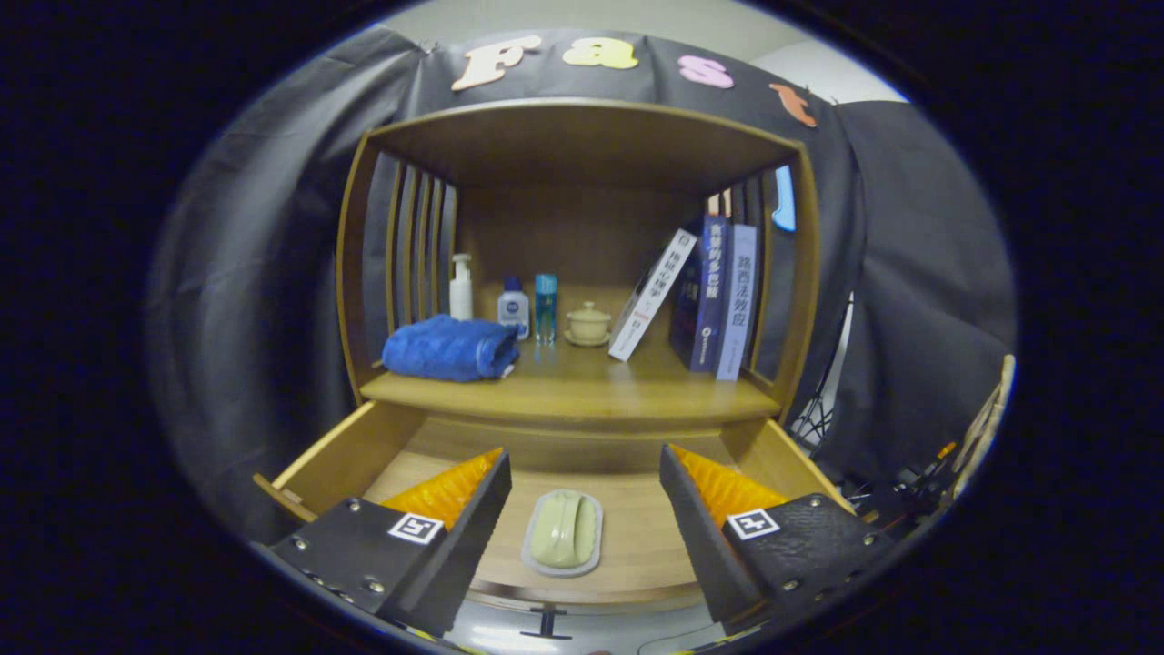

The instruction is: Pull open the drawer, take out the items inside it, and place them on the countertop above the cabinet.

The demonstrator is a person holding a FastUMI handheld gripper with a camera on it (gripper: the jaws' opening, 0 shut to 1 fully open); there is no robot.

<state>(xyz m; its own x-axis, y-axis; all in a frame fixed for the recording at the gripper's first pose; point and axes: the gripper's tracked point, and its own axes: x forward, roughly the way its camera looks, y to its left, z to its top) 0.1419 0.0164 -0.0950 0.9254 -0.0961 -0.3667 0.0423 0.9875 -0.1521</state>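
Note:
The wooden drawer (338, 459) under the cabinet stands pulled out towards me. On its floor lies a pale green soap-like bar on a grey oval dish (563, 532). My gripper (582, 473) hovers above the drawer, open, its two fingers set wide to either side of the dish and touching nothing. The dish sits between the fingers, a little below their tips. Beyond them, the countertop (582, 391) of the cabinet runs across above the drawer.
On the countertop rest a folded blue towel (448, 348), a white pump bottle (461, 287), two small bottles (529, 307), a lidded cream cup (587, 324) and leaning books (705, 296). Slatted side walls and a top board enclose the shelf. Bare wood lies at the counter's front middle.

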